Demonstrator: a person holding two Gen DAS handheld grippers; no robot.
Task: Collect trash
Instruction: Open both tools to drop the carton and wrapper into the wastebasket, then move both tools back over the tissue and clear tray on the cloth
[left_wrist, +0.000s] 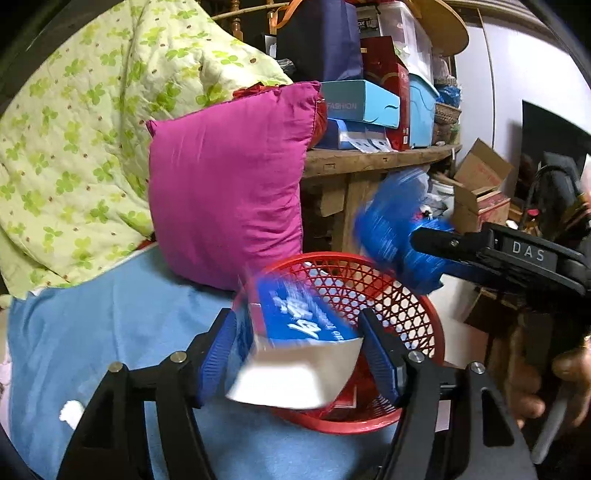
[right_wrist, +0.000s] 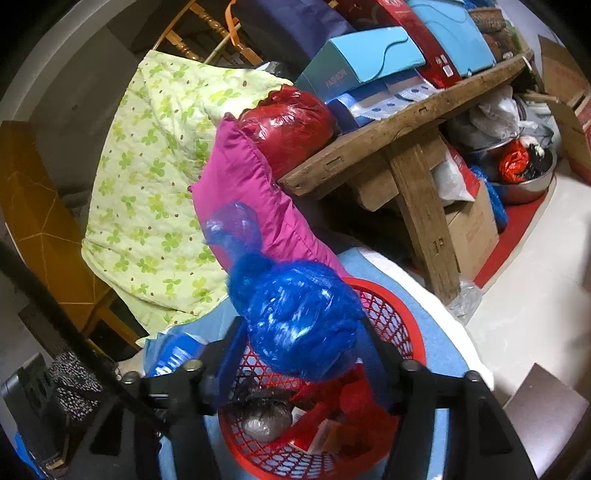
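My left gripper (left_wrist: 299, 350) is shut on a blue and white carton (left_wrist: 295, 339), held over the near rim of the red mesh basket (left_wrist: 413, 314). My right gripper (right_wrist: 303, 350) is shut on a crumpled blue plastic bag (right_wrist: 299, 325), held above the same basket (right_wrist: 402, 325). In the left wrist view the right gripper (left_wrist: 436, 243) comes in from the right with the blue bag (left_wrist: 391, 232) above the basket's far rim. Inside the basket lie a grey foil ball (right_wrist: 266, 421), red wrappers (right_wrist: 343, 410) and a small box.
The basket stands on a light blue sheet (left_wrist: 110, 332). A magenta pillow (left_wrist: 229, 184) and a green floral quilt (left_wrist: 81, 129) lie behind it. A wooden bench (right_wrist: 406, 147) piled with boxes stands to the right, with cardboard boxes and a metal bowl (right_wrist: 528, 181) on the floor.
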